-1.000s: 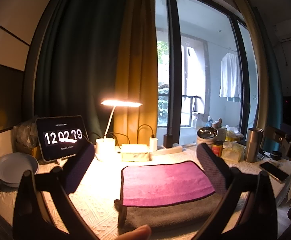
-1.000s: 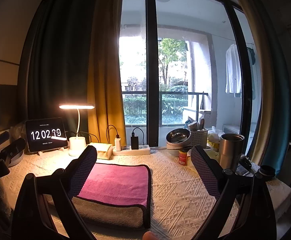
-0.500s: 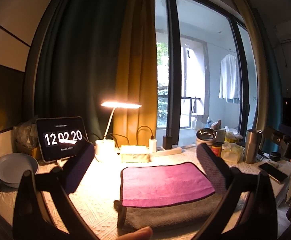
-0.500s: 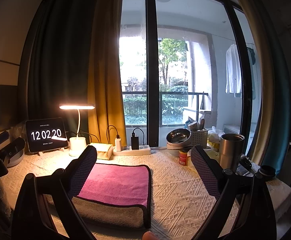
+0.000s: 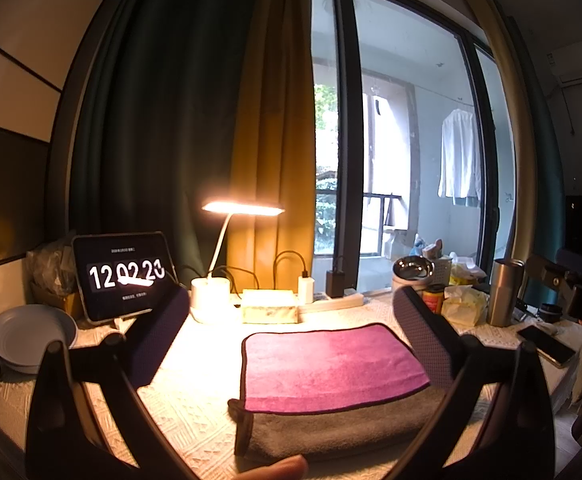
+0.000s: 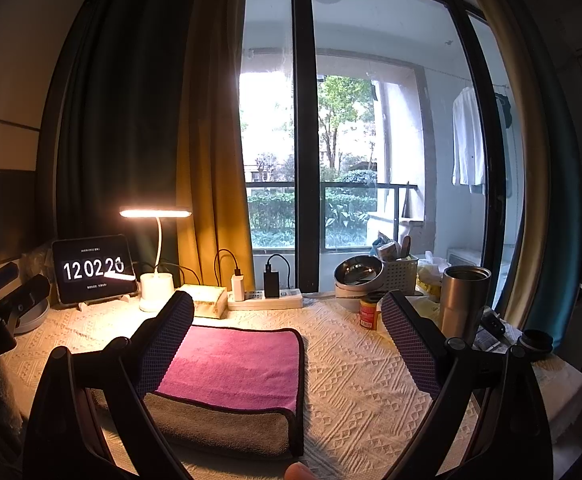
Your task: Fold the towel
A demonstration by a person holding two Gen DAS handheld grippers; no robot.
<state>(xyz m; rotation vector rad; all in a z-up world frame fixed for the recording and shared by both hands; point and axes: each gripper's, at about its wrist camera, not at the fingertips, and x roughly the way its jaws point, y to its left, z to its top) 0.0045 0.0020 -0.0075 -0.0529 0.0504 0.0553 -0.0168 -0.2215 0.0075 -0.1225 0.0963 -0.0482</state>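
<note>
black, purple-padded fingers frame both views: the left claw [image 5: 291, 320] and the right claw [image 6: 287, 320] are each spread wide, holding nothing, hovering above the bench [image 6: 371, 380] exactly as they did a second ago. only the tablet clock [image 5: 125, 276] in the left of the frame has ticked on. the towel [image 5: 331, 364], magenta face up over a grey underside, lies in the lower centre of the left view and lower left of the right view, apparently folded already, untouched. likely a pause: either the folding is finished or another fold is about to start.
</note>
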